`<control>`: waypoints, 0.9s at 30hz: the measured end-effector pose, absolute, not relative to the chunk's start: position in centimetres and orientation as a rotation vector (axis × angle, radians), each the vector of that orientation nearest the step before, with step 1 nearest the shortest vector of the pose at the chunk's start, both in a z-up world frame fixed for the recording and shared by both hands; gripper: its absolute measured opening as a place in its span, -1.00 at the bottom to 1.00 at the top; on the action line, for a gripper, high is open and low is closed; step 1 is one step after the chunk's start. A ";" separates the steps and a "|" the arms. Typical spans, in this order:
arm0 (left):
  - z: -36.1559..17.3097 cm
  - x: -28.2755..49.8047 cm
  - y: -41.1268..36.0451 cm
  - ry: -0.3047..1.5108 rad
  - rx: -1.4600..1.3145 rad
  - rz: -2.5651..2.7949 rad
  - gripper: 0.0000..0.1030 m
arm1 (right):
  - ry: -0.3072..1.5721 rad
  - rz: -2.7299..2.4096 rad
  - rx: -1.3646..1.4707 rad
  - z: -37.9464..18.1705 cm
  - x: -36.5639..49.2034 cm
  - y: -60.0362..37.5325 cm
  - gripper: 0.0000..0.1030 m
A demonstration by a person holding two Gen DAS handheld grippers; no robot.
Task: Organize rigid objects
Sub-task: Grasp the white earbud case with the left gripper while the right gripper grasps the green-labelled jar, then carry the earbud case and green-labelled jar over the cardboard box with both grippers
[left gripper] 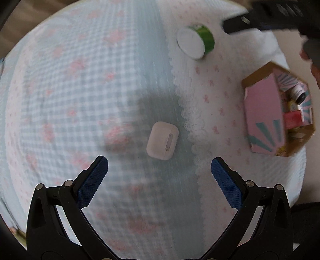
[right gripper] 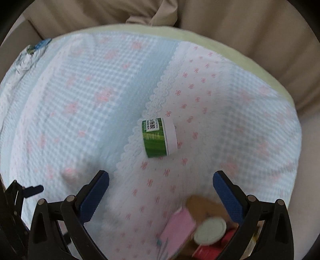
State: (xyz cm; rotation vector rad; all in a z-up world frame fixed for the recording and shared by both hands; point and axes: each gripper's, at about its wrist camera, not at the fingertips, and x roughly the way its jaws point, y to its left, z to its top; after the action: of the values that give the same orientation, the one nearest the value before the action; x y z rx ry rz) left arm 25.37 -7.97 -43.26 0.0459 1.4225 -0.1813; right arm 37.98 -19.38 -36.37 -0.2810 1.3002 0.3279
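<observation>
A white earbud case (left gripper: 162,140) lies on the checked cloth just ahead of my open, empty left gripper (left gripper: 159,166). A green jar with a white lid (left gripper: 196,42) lies on its side farther off; in the right wrist view the jar (right gripper: 159,137) lies ahead of my open, empty right gripper (right gripper: 161,181). A pink and brown cardboard box (left gripper: 277,111) holding several small items stands to the right; in the right wrist view the box (right gripper: 197,228) is blurred, low between the fingers. The right gripper shows as a black shape (left gripper: 266,15) at the top right of the left wrist view.
The blue-and-white checked cloth with pink bows (right gripper: 80,112) covers a rounded surface with a pale green rim (right gripper: 250,62). Beige fabric (right gripper: 180,14) lies beyond it. The surface edge drops off at the right (left gripper: 300,180). The left gripper shows at the left edge (right gripper: 18,192).
</observation>
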 end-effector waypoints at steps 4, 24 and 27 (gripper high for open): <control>-46.6 26.2 -8.6 1.455 0.065 -0.177 0.80 | 1.337 0.351 -0.317 -40.2 40.4 -18.4 1.00; -50.5 27.5 -9.9 1.471 0.120 -0.179 -0.17 | 1.418 0.388 -0.372 -48.1 44.9 -16.2 0.02; -50.4 27.3 -9.8 1.465 0.119 -0.185 -0.17 | 1.413 0.381 -0.385 -48.2 45.1 -16.1 0.02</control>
State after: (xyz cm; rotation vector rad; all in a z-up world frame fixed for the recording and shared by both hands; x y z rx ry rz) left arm 27.26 -9.78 -50.40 0.1185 1.4648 -0.1846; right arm 45.11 -16.11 -48.22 -0.3845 1.4126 0.3806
